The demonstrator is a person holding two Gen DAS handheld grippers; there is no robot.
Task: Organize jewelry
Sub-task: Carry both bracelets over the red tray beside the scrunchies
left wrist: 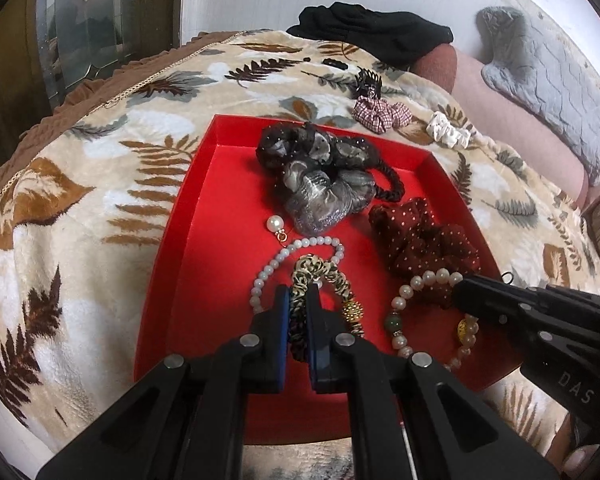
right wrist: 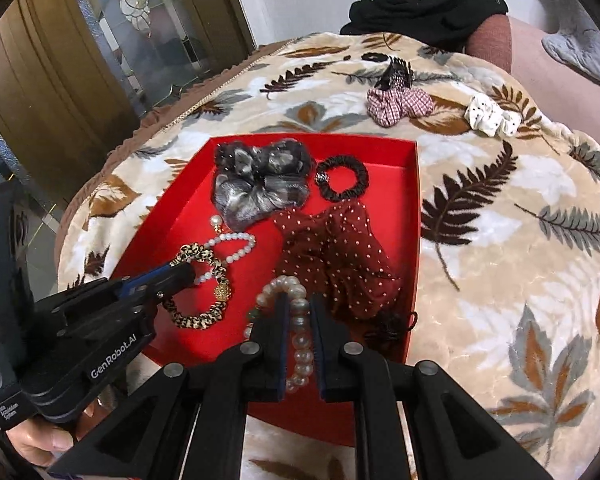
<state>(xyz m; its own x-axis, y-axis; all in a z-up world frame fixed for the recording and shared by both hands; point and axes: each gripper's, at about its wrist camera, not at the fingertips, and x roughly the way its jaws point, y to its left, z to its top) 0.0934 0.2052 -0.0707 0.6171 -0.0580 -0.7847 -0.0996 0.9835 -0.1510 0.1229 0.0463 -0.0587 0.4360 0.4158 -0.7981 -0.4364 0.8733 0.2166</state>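
A red tray [left wrist: 220, 208] [right wrist: 172, 216] lies on a leaf-patterned blanket. My left gripper [left wrist: 298, 292] [right wrist: 182, 274] is shut on a leopard-print scrunchie [left wrist: 320, 272] [right wrist: 204, 284] inside the tray. My right gripper [right wrist: 299, 300] [left wrist: 460, 288] is shut on a pearl bracelet [right wrist: 300, 336] [left wrist: 416, 284] with a green bead and a gold bead. Also in the tray are a white bead bracelet [left wrist: 284, 256], a pearl earring [left wrist: 274, 224], a grey scrunchie [left wrist: 320, 184], a thin black scrunchie [right wrist: 342, 178] and a dark red dotted scrunchie [left wrist: 424, 236] [right wrist: 340, 256].
On the blanket [left wrist: 100, 184] beyond the tray lie a red checked scrunchie [left wrist: 380, 114] [right wrist: 398, 106], a white dotted scrunchie [left wrist: 448, 130] [right wrist: 492, 118] and a dark claw clip [left wrist: 368, 82] [right wrist: 396, 72]. Black cloth [left wrist: 372, 32] and a grey pillow [left wrist: 540, 76] sit behind. A glass-panelled door [right wrist: 100, 40] is at the left.
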